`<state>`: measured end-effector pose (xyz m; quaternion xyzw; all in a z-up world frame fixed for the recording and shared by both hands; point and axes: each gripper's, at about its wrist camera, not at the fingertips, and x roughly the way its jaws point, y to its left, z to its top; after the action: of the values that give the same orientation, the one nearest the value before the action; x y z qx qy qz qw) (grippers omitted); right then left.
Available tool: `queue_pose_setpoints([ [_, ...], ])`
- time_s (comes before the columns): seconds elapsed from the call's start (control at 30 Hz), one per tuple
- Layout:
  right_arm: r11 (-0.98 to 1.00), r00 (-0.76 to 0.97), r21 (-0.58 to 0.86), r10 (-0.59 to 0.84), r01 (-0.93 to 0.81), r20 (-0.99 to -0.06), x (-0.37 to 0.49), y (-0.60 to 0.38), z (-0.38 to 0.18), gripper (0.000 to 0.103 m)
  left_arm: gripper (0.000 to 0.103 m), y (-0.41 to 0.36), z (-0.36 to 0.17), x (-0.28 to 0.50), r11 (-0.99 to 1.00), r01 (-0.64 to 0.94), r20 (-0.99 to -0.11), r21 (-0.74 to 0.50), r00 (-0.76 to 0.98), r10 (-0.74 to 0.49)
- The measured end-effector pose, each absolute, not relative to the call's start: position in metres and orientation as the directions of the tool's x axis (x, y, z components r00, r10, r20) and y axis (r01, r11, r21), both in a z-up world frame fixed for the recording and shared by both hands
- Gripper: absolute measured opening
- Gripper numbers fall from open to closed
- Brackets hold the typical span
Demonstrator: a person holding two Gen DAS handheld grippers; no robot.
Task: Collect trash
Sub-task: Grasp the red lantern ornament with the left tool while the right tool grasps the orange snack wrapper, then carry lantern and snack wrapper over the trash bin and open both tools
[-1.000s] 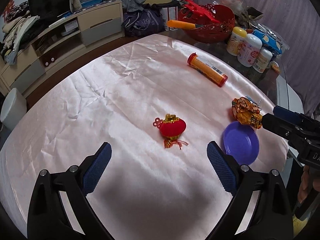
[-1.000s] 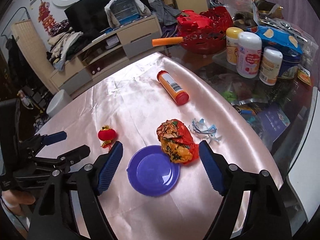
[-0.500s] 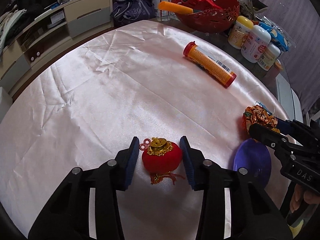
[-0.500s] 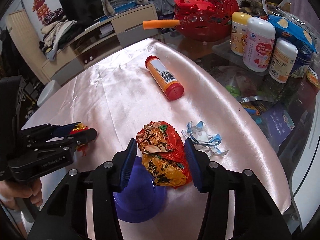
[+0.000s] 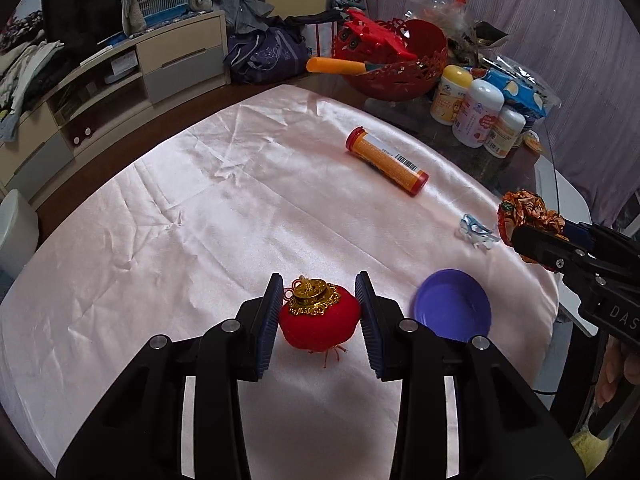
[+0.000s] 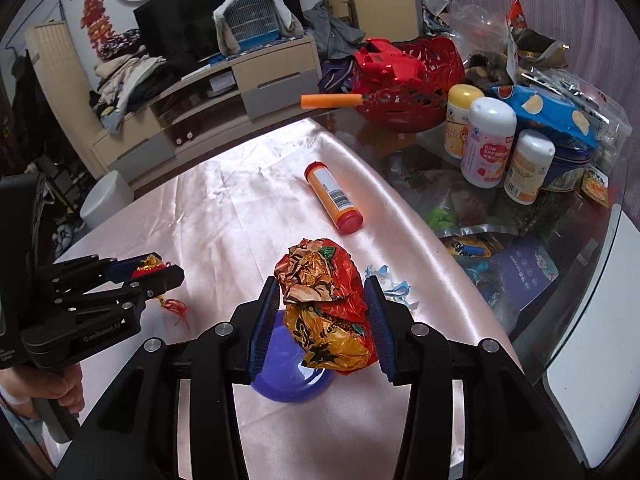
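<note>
My left gripper [image 5: 319, 308] is shut on a small red lantern ornament [image 5: 318, 320] with a gold top, held above the pink cloth; it also shows in the right wrist view [image 6: 148, 270]. My right gripper [image 6: 320, 312] is shut on a crumpled red and orange wrapper [image 6: 324, 304], lifted over the purple plate [image 6: 280, 380]. That wrapper also shows at the right of the left wrist view [image 5: 524, 212], with the purple plate [image 5: 452, 308] below it. A scrap of blue and white paper [image 6: 394, 286] lies just right of the wrapper.
An orange tube [image 5: 386, 160] with red caps lies on the pink cloth [image 5: 200, 220]. A red basket [image 5: 396, 64] and several bottles [image 5: 480, 112] stand at the table's far right. A white bin [image 6: 106, 200] stands on the floor to the left.
Both grippers closed: the left moved up to the lantern and shut on it, the right shut on the wrapper. Both things now hang lifted off the cloth.
</note>
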<state>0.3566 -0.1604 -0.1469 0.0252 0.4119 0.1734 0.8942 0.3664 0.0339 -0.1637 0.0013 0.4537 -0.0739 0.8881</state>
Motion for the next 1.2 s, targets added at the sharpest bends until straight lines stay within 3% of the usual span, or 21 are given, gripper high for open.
queue_pose_setpoints([
  [0.27,0.948,0.644,0.145,0.299,-0.282,-0.704,0.293,-0.184,-0.112,0.045,0.035,0.024,-0.132,0.298,0.986,0.154,-0.779,-0.067,0.609,-0.148],
  [0.5,0.959,0.641,0.122,0.262,-0.254,-0.722,0.226,-0.212,-0.114,0.045,0.035,0.002,-0.123,0.237,0.974,0.209,-0.765,-0.089,0.612,-0.201],
  [1.2,0.976,0.528,0.184,0.219,-0.119,-0.821,0.088,-0.259,-0.217,0.045,0.035,-0.081,-0.234,0.114,0.913,0.365,-0.859,-0.181,0.393,-0.327],
])
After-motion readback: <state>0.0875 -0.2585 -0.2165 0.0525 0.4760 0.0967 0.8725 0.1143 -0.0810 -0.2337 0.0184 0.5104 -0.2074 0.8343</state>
